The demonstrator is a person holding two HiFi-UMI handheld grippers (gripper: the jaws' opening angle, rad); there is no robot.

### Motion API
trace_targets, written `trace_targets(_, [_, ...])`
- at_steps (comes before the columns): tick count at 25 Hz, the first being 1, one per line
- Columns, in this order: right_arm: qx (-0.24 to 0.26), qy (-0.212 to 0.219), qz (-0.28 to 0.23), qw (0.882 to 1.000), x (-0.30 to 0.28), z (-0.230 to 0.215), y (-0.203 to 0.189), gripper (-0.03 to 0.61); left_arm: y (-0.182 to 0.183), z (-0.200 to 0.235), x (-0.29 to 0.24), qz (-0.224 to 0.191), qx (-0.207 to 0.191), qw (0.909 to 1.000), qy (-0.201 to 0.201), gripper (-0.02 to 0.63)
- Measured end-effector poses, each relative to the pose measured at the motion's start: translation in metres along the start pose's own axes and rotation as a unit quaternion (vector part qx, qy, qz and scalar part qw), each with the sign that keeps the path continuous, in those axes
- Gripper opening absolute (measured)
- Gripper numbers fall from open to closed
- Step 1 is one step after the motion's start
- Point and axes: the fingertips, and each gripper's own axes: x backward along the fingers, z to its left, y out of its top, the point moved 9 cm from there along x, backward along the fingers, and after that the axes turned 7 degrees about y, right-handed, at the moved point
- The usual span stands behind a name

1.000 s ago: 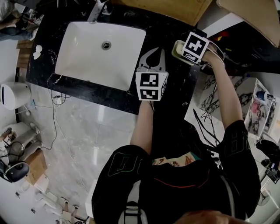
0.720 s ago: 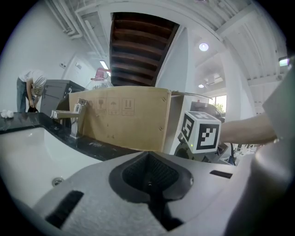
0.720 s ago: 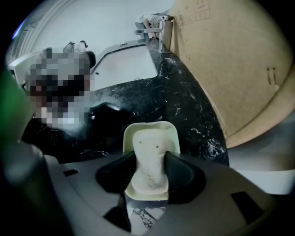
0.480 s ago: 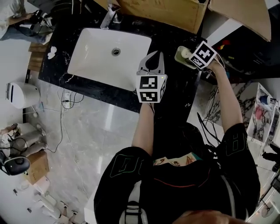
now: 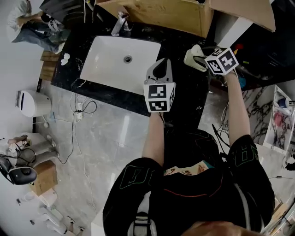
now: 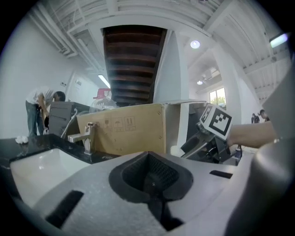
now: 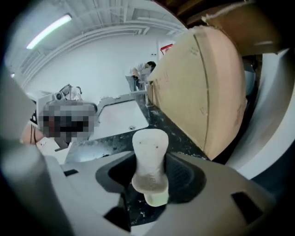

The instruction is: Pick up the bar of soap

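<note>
Since a second ago, the right tongs (image 7: 150, 183) have shifted toward 3 o'clock, away from the sink (image 5: 115, 60). The left tongs (image 6: 154, 185) have hardly moved.

Right tongs: pinching the soap (image 7: 148, 152) across its narrow waist. The bar stands on end, with dark table (image 5: 184, 92) showing below it, so it looks lifted clear.
Left tongs: pressed together, nothing between them, hanging over the table just right of the sink.

Step in hand, as judged: lift and carry.
- The pads sit on a slim, likely slick section.
- Steady squeeze, wrist level and a slow rise should keep the bar from pivoting or squirting out.

Room:
- The cardboard box (image 5: 161, 14) walls off 12 to 2 o'clock, near the right tongs.
- The table's right edge lies close beneath them at 3 o'clock, with cables beyond.
- The free lane is toward 10 o'clock, over the sink.
- The left tongs stand at its near corner and want avoiding.
</note>
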Motion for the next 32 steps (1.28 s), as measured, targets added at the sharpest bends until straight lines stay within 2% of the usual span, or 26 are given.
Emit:
trace_targets(4, [0.027,-0.049,-0.057,0.997,0.019,0.022,0.009,0.199,0.008,-0.007,0.011,-0.012,-0.024,0.9996,0.011,0.008])
trace_targets(8, [0.005,-0.119,-0.169,0.978,0.047,0.03,0.003,0.199,0.013,-0.009,0.025,-0.021,-0.035,0.9986,0.034,0.008])
trace_targets(10, [-0.009,-0.126,-0.216,0.968,0.058,0.036,-0.002,0.199,0.017,-0.007,0.03,-0.026,-0.037,0.998,0.044,0.008])
trace_targets(14, [-0.033,-0.11,-0.288,0.951,0.072,0.047,-0.006,0.199,0.026,-0.006,0.036,-0.039,-0.033,0.9972,0.054,0.008])
trace_targets(16, [-0.021,-0.109,-0.312,0.943,0.076,0.055,-0.005,0.198,0.031,-0.005,0.041,-0.048,-0.032,0.9962,0.064,0.008])
trace_targets(19, [0.045,-0.14,-0.338,0.93,0.081,0.067,-0.008,0.198,0.037,0.003,0.051,-0.069,-0.033,0.9901,0.118,0.008])
trace_targets(21, [0.067,-0.168,-0.341,0.923,0.083,0.068,-0.01,0.199,0.039,0.007,0.056,-0.079,-0.037,0.9852,0.147,0.008])
trace_targets(25, [0.048,-0.17,-0.359,0.916,0.084,0.062,-0.013,0.199,0.038,0.007,0.059,-0.083,-0.041,0.9834,0.156,0.008])
trace_targets(32, [0.038,-0.17,-0.354,0.919,0.079,0.059,-0.019,0.199,0.036,0.006,0.059,-0.08,-0.042,0.9835,0.156,0.008])
